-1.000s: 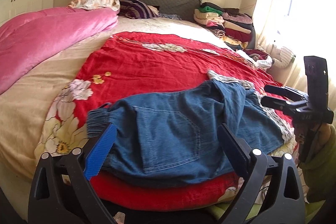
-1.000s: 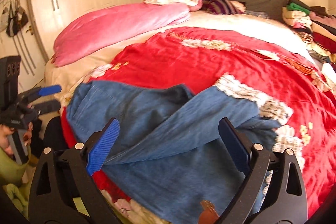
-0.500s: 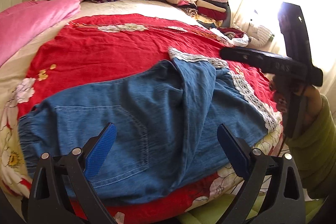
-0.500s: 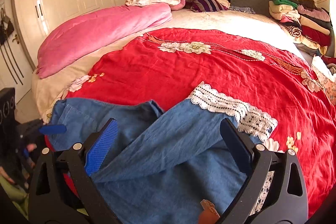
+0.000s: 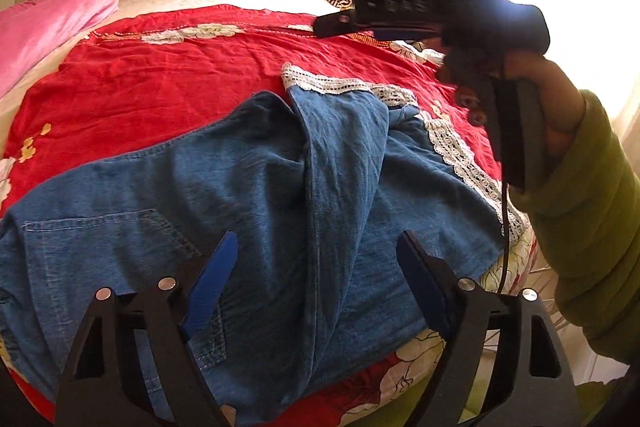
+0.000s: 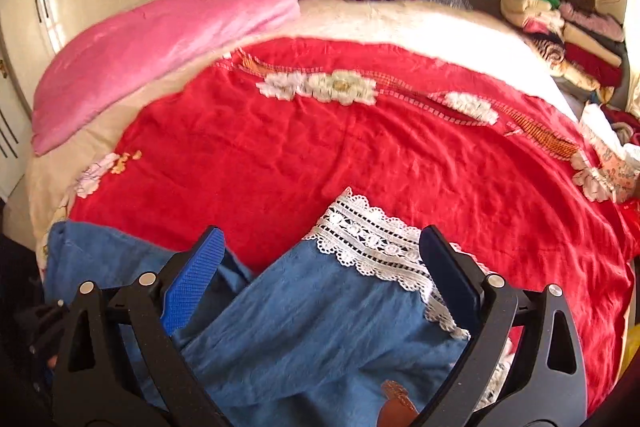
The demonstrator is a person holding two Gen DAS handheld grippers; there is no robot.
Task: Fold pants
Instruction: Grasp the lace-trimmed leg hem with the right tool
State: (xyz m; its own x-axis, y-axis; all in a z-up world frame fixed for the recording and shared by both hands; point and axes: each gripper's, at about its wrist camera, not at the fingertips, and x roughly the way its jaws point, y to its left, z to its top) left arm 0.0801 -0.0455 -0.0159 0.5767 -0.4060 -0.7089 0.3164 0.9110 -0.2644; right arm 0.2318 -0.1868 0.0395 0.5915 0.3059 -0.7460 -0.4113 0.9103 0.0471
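Nearest in the left wrist view, the left gripper is seen hanging over the denim, its jaws having just been narrowing yet standing well apart, with cloth below them and nothing pinched. The pants are spread across the near edge of the red bedspread, seat and back pocket toward 8 o'clock, one leg thrown over the other along a ridge running from 6 up to 12. The lace cuffs are found at 1 o'clock, further up the bed.

From the right wrist view, the right gripper is held wide open above the upper cuff, which shows between the blue pads but is not pressed by them (no grip yet, by the look of it).

For a clean fold, the cuff is best taken through both layers at its edge, while the middle ridge is pinned or lifted evenly, so the legs are kept aligned.

Beyond, at 10 o'clock, a pink quilt is lying; at 2 o'clock, stacked clothes.
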